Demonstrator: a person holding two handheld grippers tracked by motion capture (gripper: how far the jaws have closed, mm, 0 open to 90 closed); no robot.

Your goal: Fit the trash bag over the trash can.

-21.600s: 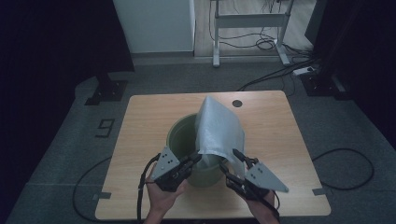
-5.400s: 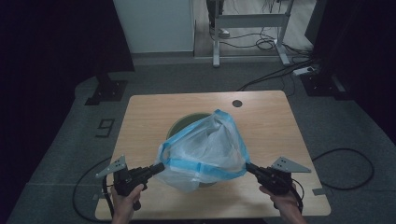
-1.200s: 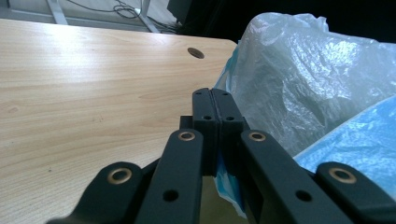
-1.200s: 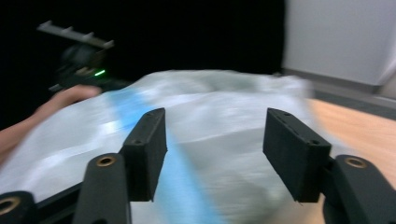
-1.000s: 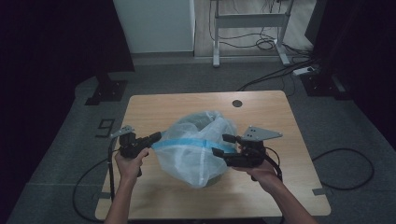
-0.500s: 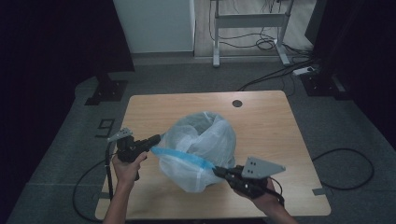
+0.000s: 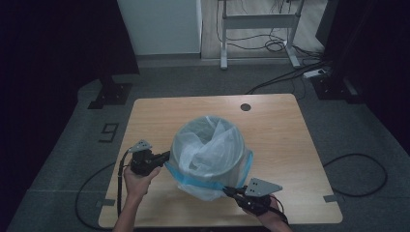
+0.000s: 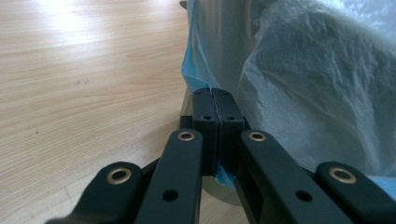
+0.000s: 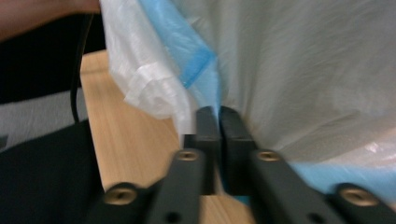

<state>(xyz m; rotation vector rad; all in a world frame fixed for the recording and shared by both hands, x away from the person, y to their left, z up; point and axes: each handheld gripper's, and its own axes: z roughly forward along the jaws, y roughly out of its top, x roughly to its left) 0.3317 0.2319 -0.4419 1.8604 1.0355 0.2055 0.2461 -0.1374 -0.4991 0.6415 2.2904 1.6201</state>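
Note:
A translucent white bag (image 7: 212, 145) with a blue hem (image 7: 193, 181) lies draped over a round bin on the table, its mouth pulled down around the outside. My left gripper (image 7: 167, 155) is at the bin's left side, shut on the blue hem (image 8: 223, 173); its pads (image 8: 205, 116) meet with plastic pinched between them. My right gripper (image 7: 226, 192) sits low at the bin's front right, near the table's front edge. Its jaws (image 9: 218, 116) have just been opening a little, but blue hem (image 9: 194, 56) is still pinched between the pads.
The wooden table (image 7: 280, 125) has a round cable hole (image 7: 246, 107) at the back. The left gripper's cable (image 7: 120, 179) loops over the table's left front edge. On the floor lie a black cable (image 7: 358, 164) at right and a desk frame (image 7: 256, 29) behind.
My right gripper dropped from the bag's right side to the front right near the tabletop, dragging the hem down. The left gripper sank slightly, and the bag now hugs the bin.

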